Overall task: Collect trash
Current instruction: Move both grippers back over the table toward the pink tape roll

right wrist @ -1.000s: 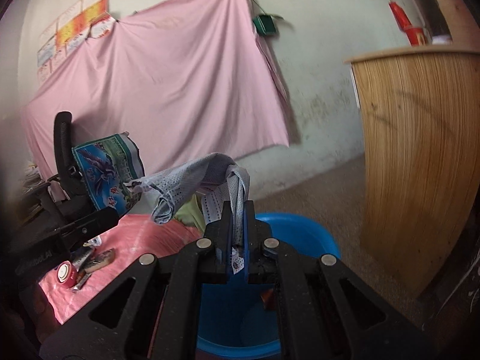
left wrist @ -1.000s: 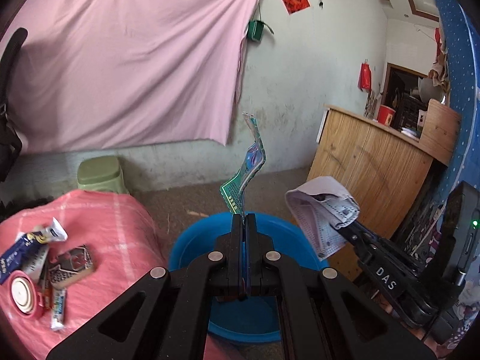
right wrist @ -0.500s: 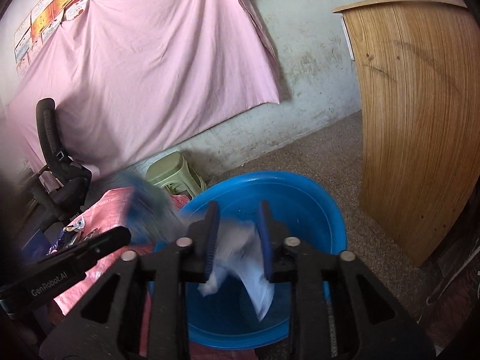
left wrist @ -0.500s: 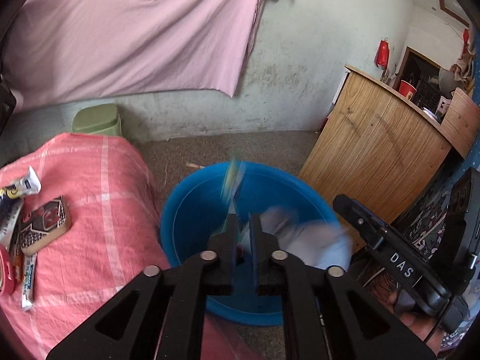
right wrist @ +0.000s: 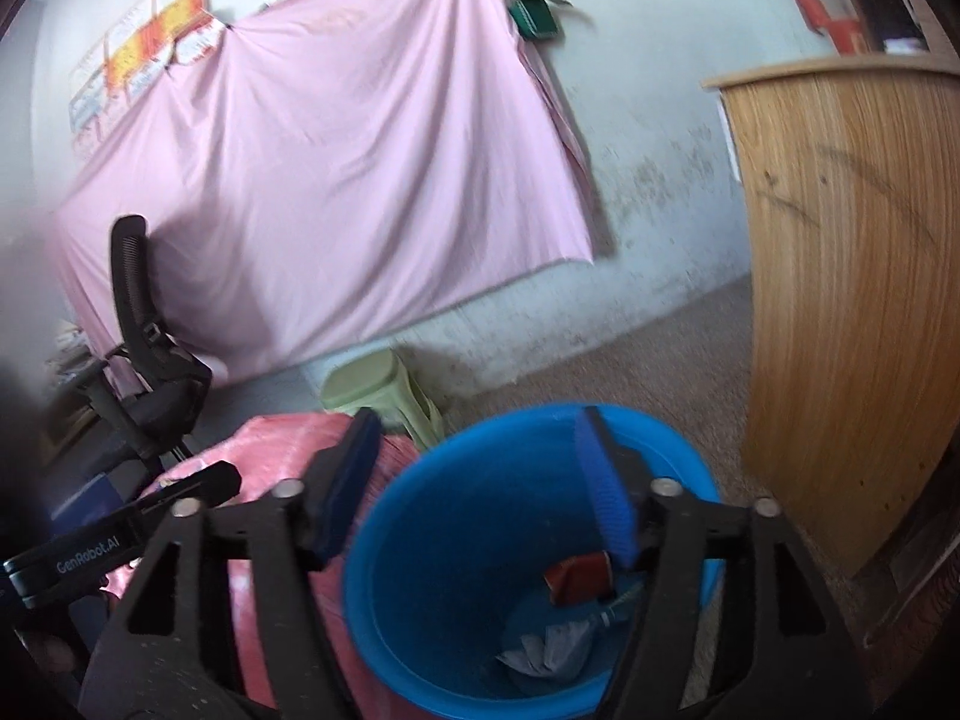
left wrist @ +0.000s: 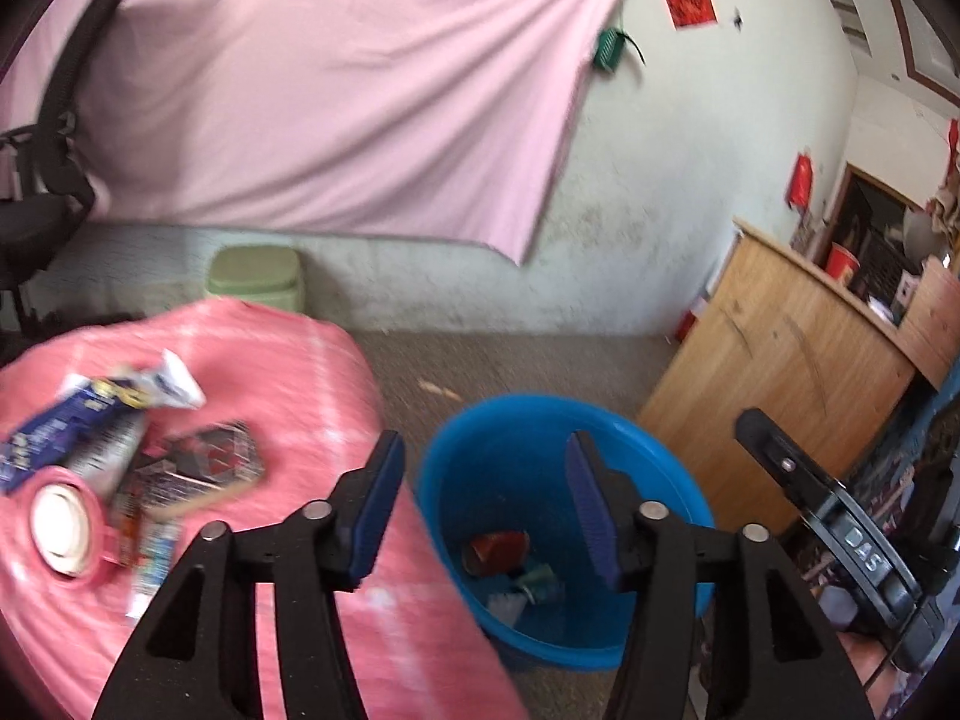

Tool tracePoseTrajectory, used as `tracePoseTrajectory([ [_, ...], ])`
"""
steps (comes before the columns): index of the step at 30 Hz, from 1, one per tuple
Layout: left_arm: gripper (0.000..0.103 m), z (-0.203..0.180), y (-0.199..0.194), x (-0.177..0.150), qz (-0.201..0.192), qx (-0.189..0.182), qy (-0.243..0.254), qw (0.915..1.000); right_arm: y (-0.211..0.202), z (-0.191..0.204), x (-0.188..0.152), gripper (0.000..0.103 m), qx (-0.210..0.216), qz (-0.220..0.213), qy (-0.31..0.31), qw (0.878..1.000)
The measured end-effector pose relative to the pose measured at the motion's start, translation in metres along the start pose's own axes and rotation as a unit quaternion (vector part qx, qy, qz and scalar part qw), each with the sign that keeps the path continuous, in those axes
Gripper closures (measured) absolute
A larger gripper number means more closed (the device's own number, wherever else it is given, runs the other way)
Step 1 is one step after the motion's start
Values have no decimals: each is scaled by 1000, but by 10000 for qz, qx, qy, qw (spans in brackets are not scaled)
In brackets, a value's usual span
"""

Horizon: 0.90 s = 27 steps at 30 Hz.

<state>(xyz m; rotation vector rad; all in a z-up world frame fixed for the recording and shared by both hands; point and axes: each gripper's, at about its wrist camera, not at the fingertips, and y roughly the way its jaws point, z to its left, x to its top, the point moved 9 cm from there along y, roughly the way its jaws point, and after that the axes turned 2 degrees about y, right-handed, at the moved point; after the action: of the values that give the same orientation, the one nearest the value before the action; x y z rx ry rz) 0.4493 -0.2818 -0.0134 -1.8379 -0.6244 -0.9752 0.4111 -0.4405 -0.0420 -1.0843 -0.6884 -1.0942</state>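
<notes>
A pink cloth-covered surface [left wrist: 336, 396] fills the left of the left wrist view, and a blue tub [left wrist: 510, 420] is seen on the floor just beside its edge. At the bottom of the tub some discarded pieces are already lying: a reddish wrapper [right wrist: 579, 579] and a crumpled grey paper [right wrist: 549, 651]. More trash is left in a loose heap on the cloth: a blue and white packet [left wrist: 72, 426], a flat dark carton [left wrist: 201, 462], a round pink-rimmed lid [left wrist: 60, 522] and a thin sachet [left wrist: 153, 558], some touching or overlapping. The left gripper [left wrist: 480, 507] is caught with its jaws opening, about half apart, and nothing is seen between them; the right gripper [right wrist: 480, 483] is likewise opening, nearly at full width, empty above the tub. The packet and sachet are judged light, thin and easily crumpled, best pinched at a free edge or raised corner. The carton is probably stiffer and is best taken across its narrow sides. The lid may be slippery, so its rim should be gripped.
</notes>
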Motion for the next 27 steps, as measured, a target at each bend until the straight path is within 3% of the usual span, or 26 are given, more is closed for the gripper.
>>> tracePoseTrajectory([
  [3,33,16,-19,11,-306,238,-43,9992,-7,17,8,0,185,-237,-138,9995],
  [6,16,32,-41,20,-692,491,-115,9963,-16,38,14,0,354,-522,-320,9975],
  [9,7,49,-63,26,-1011,710,-153,9922,-24,60,20,0,532,-796,-496,9942],
  [20,3,105,-134,22,-1664,1547,107,9738,-37,140,21,0,1126,-1301,-1026,9797],
  [27,3,138,-159,9,-1807,1902,174,9648,-31,185,8,0,1447,-1279,-1264,9730],
])
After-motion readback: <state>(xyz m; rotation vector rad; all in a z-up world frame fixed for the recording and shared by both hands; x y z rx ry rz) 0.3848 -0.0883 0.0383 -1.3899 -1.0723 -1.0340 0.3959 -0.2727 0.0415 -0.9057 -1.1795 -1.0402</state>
